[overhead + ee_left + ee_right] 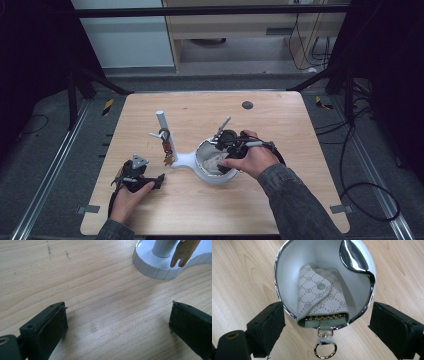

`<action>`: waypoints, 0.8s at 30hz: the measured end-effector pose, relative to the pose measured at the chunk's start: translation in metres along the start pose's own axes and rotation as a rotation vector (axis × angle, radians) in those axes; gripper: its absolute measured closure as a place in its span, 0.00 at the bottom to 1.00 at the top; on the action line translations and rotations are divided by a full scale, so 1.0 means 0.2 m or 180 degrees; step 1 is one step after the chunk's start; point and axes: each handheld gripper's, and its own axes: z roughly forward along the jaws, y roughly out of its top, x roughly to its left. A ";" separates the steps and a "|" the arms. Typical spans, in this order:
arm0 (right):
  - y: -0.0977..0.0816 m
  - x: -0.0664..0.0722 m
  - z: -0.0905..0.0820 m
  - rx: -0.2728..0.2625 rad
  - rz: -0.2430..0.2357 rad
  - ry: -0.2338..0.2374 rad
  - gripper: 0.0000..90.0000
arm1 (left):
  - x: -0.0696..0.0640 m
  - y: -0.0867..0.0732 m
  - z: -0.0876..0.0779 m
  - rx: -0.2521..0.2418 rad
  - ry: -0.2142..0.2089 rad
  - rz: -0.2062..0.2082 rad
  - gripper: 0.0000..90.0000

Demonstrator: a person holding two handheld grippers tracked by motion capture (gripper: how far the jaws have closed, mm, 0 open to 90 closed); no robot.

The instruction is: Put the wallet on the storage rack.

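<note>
The key case (322, 300) lies inside the white bowl (287, 260), its long axis pointing toward the right gripper (325, 327), whose wide-open fingers (270, 325) straddle the bowl's near rim, holding nothing.

Matt wooden table (242, 277), chrome-rimmed glossy bowl (287, 262), fabric key case (319, 300)

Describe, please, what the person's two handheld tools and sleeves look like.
Both tools are black. The left tool carries a grey three-cornered plate on top. The right tool has broad black pads. Both forearms wear grey sleeves.
</note>
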 end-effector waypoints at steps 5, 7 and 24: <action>-0.02 -0.01 -0.03 -0.0075 0.0037 -0.0002 0.12 | 0.00 0.00 0.00 0.0001 -0.0002 0.0004 0.01; -0.02 -0.01 -0.03 -0.0115 0.0037 -0.0003 0.10 | 0.00 0.00 0.00 0.0003 -0.0004 0.0005 0.01; -0.13 -0.08 -0.13 -0.0466 0.0198 -0.0196 0.07 | -0.01 0.00 0.00 0.0009 -0.0013 0.0000 0.00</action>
